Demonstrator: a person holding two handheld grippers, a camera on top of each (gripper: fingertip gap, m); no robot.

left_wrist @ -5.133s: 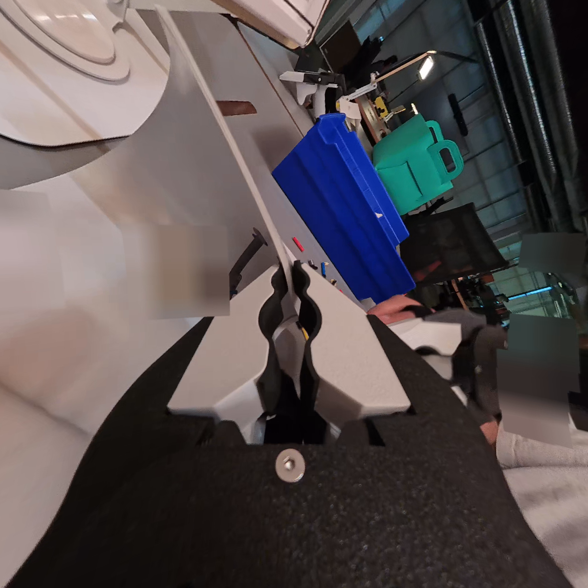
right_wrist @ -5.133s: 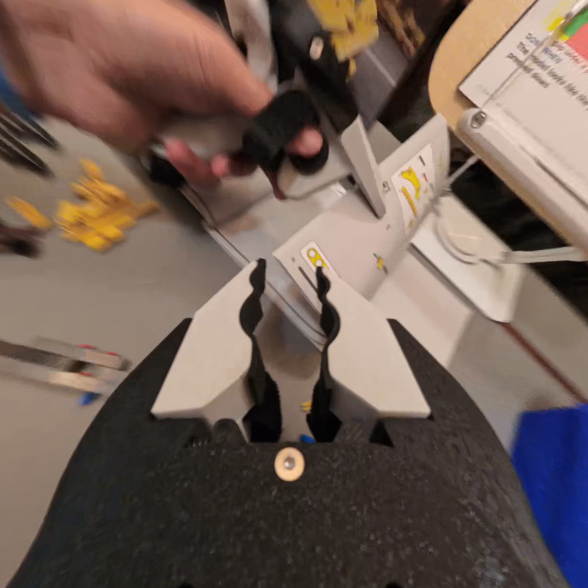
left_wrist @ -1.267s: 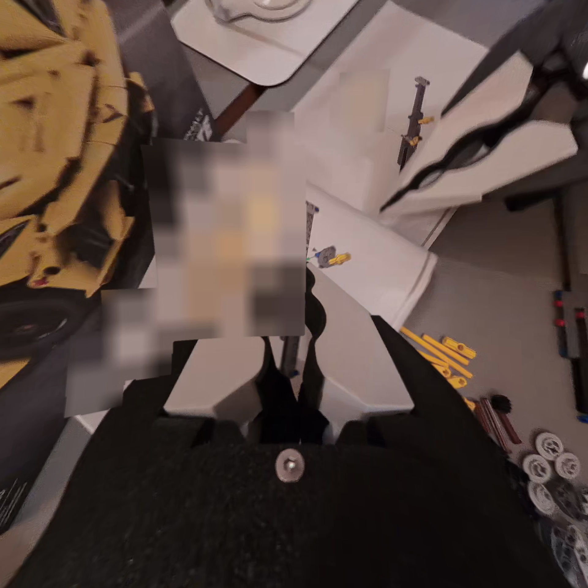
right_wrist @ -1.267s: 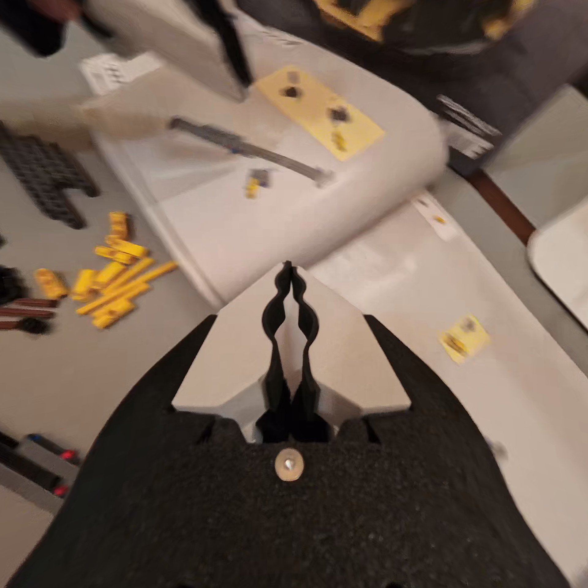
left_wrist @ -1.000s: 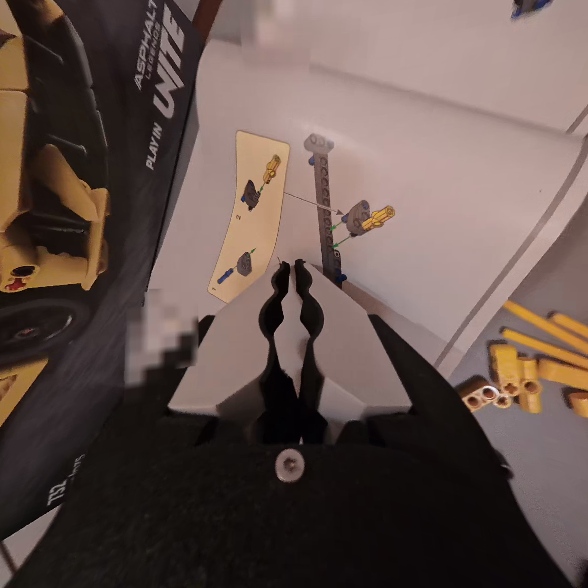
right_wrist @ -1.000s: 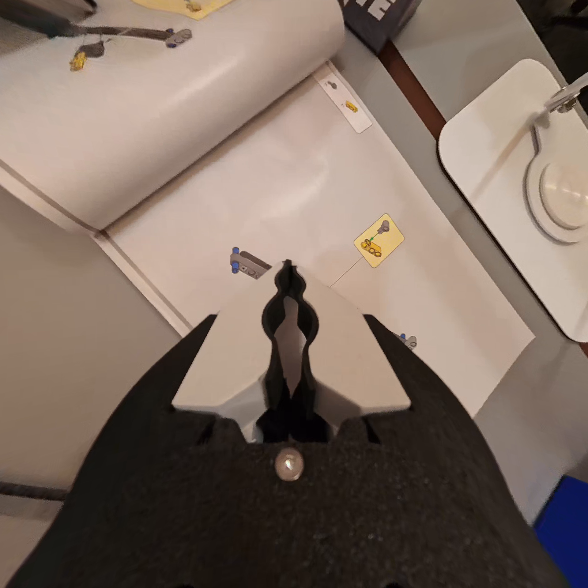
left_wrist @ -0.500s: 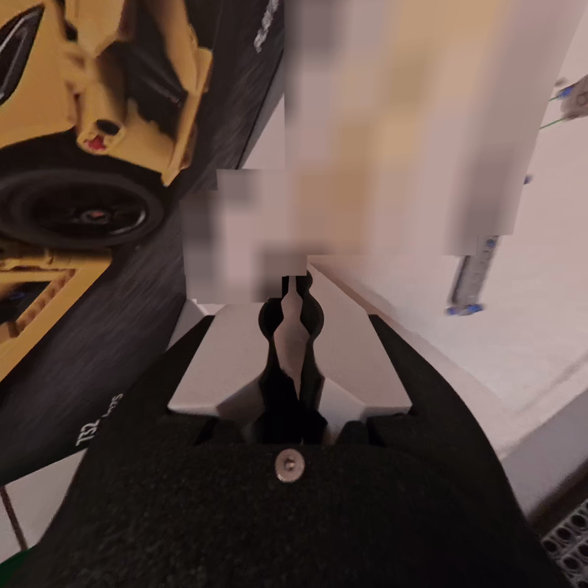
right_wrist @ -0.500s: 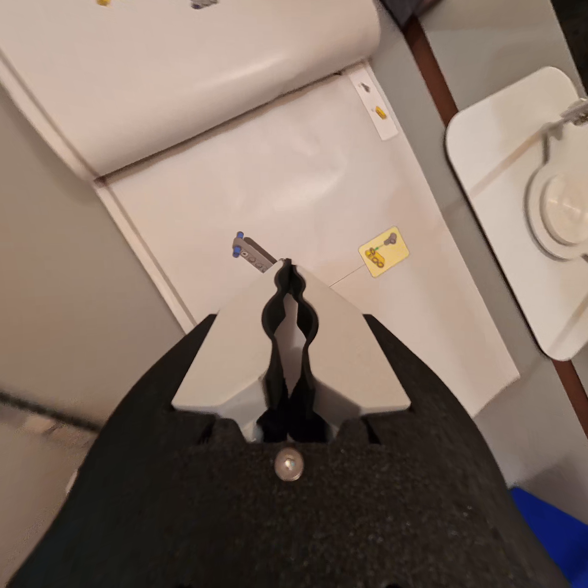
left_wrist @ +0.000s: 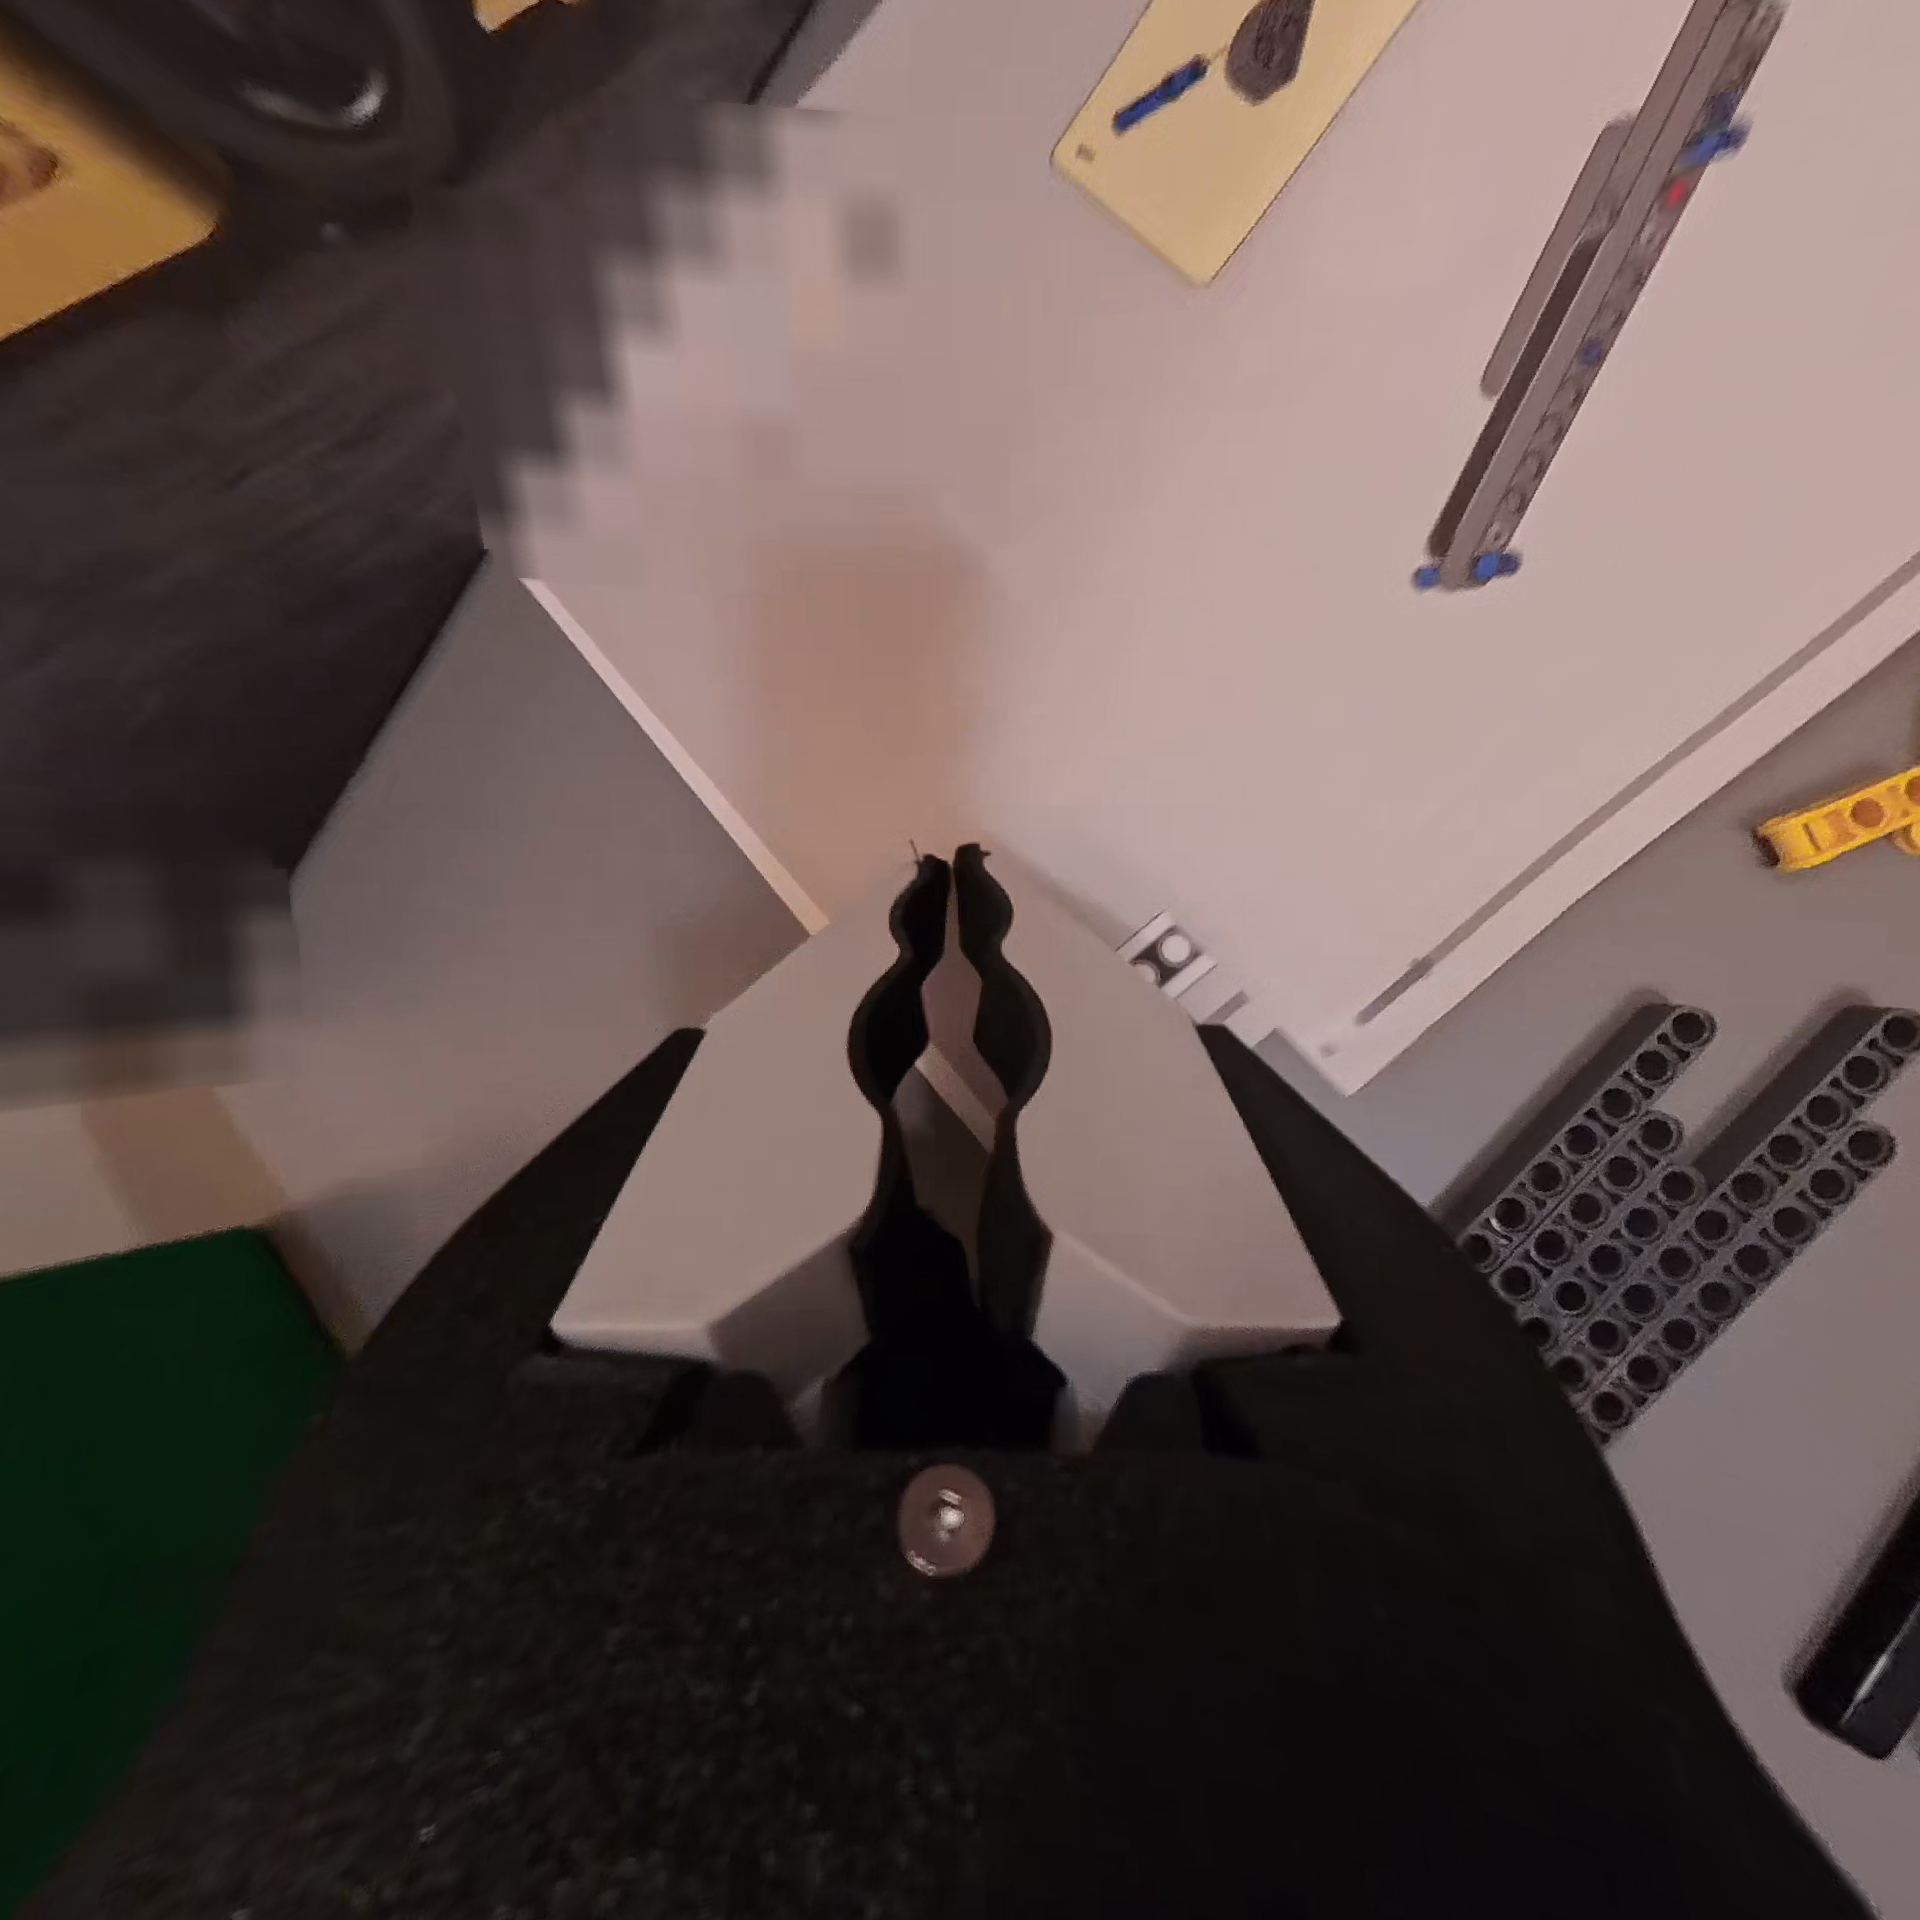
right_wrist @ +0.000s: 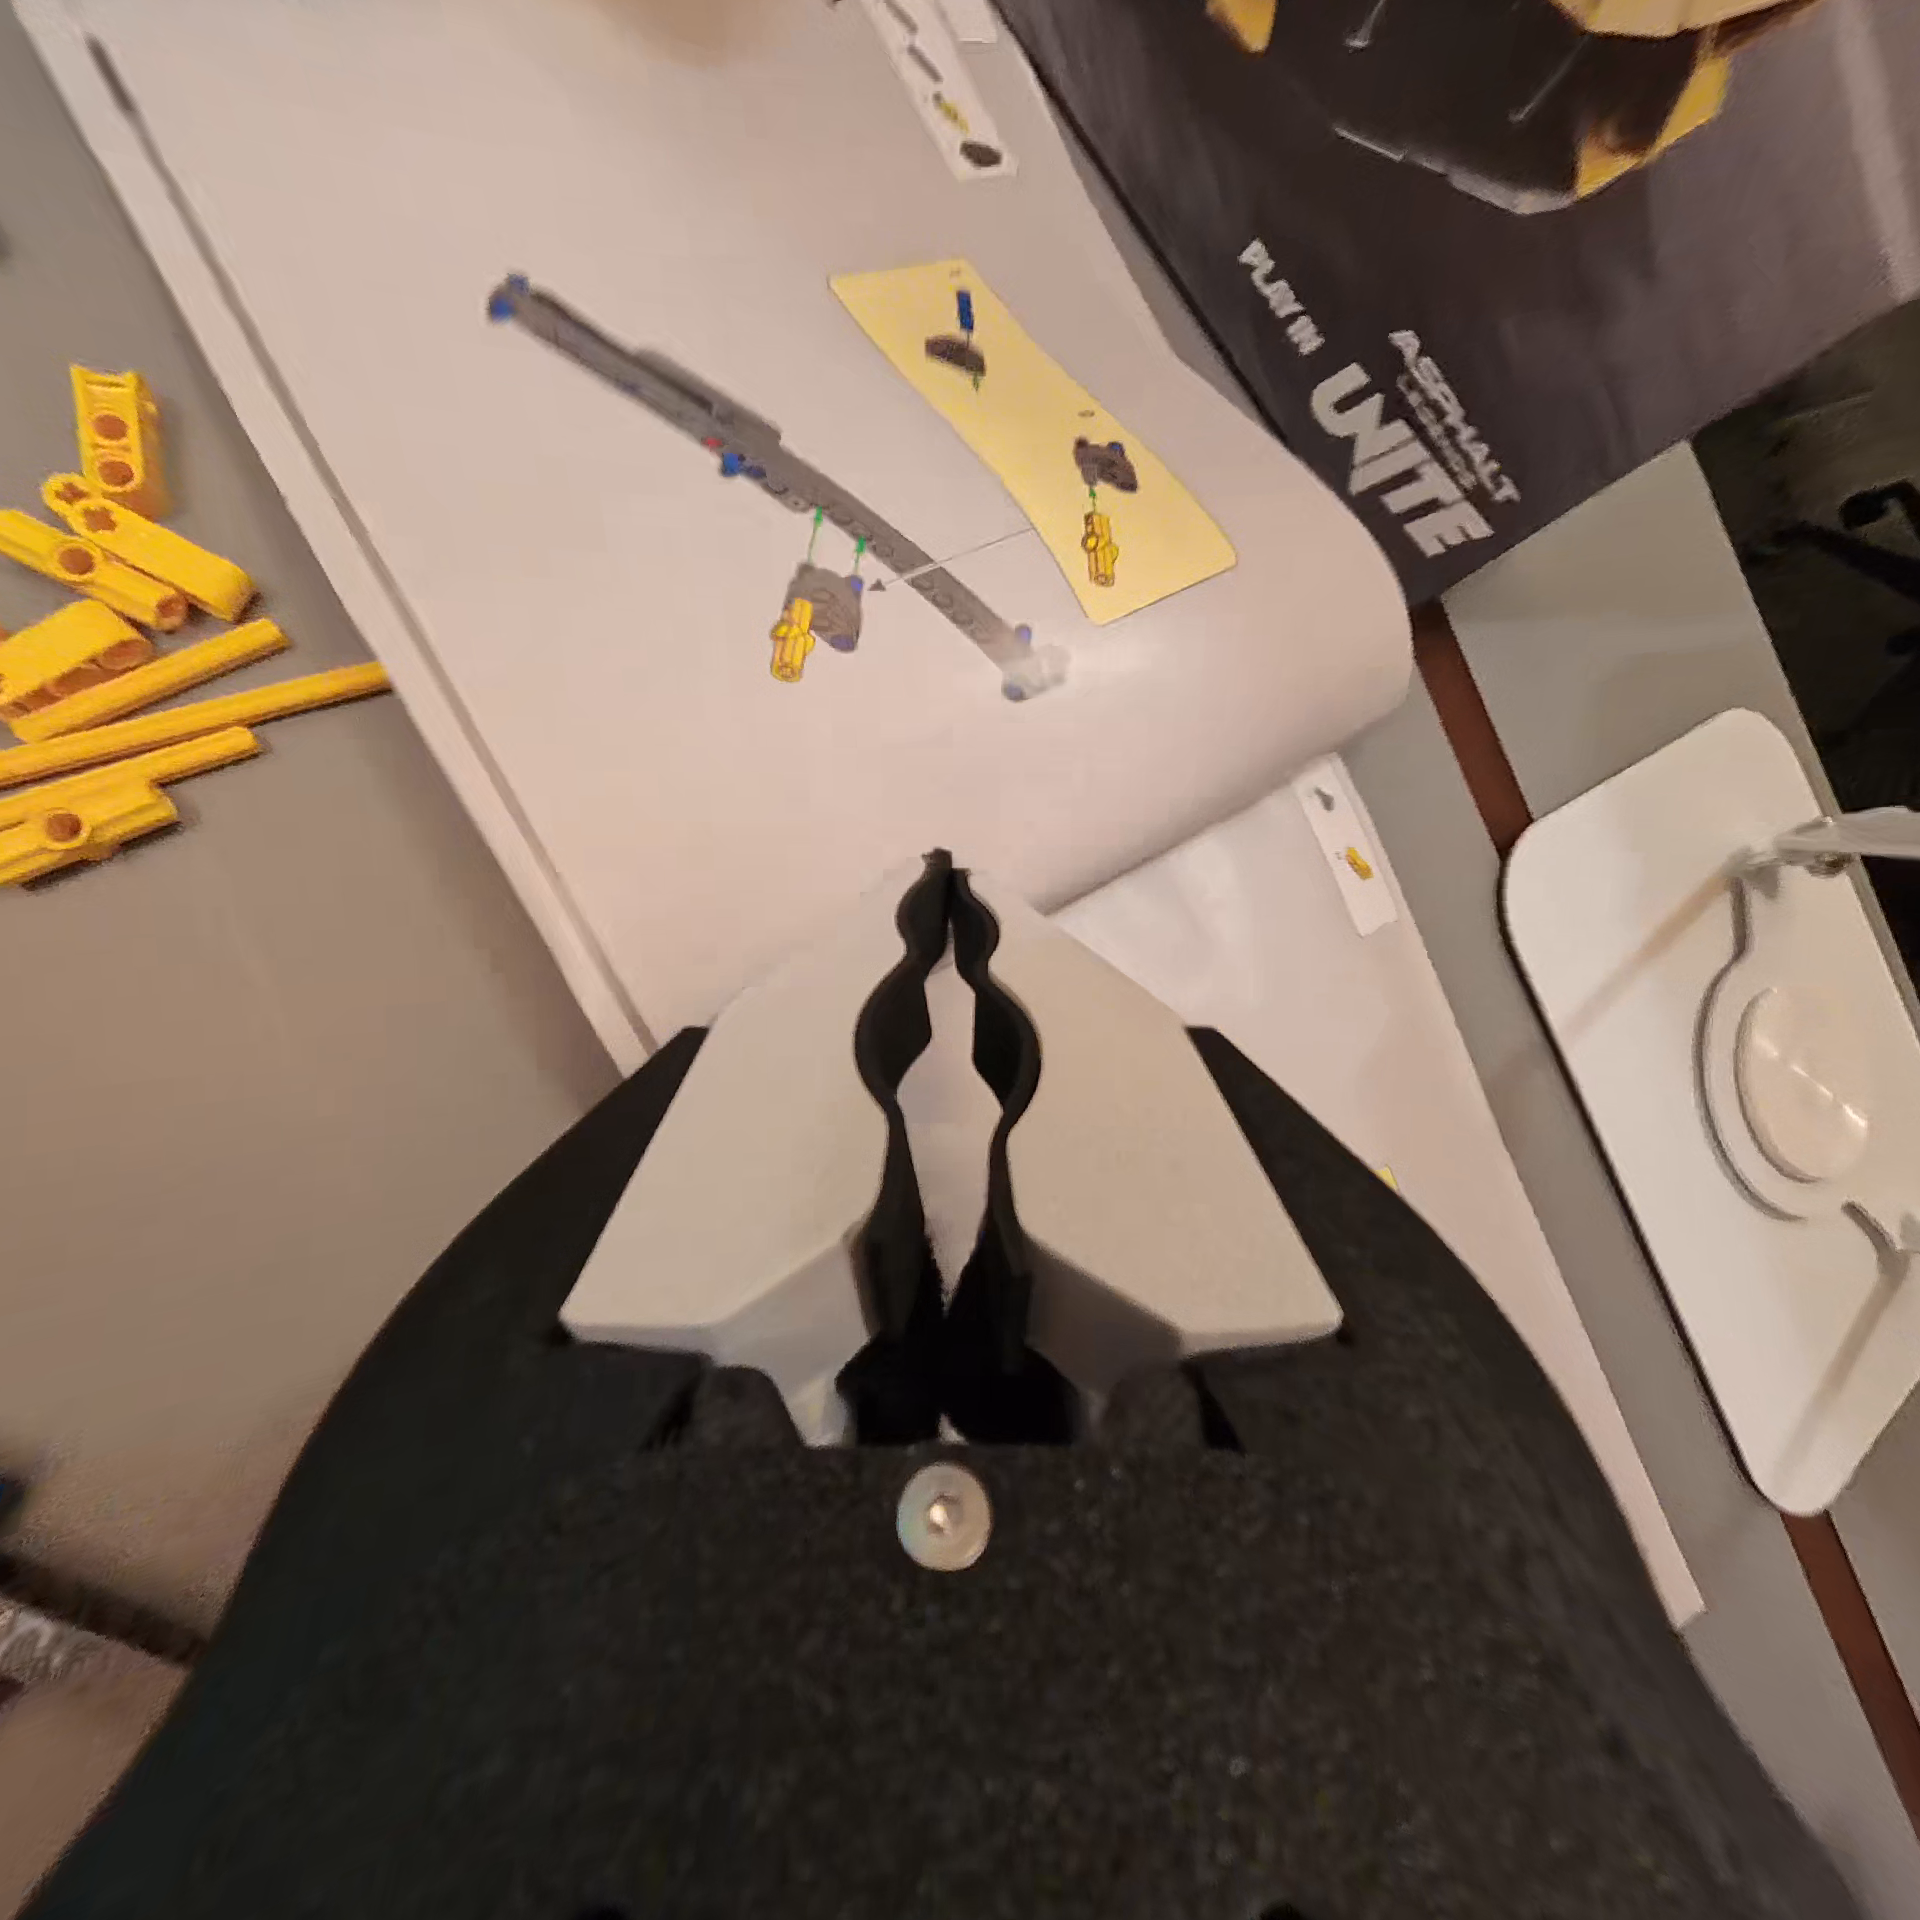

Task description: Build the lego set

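The open instruction booklet lies on the grey table, and its left page bulges up in the right wrist view. My left gripper is shut to a hair's gap, with nothing seen between the tips, over the booklet's near corner. My right gripper is shut and empty, over the fold between the bulging page and the flat page. Dark grey holed beams lie to the right of the left gripper. Yellow beams and axles lie left of the booklet. One yellow piece shows by the booklet's edge.
The dark set box with the yellow car picture stands behind the booklet and also shows in the left wrist view. A white lamp base sits to the right. A green thing is at lower left and a black object at lower right. The left gripper's tips are roughly 25 cm from the right gripper's. Left tips and right tips are each some 15 cm from the yellow piece. It turns up in the right wrist view as well.
Both grippers have stayed shut. The left one moved from the box down to the booklet's near corner. The right one swung from the flat right page back toward the bulging page.
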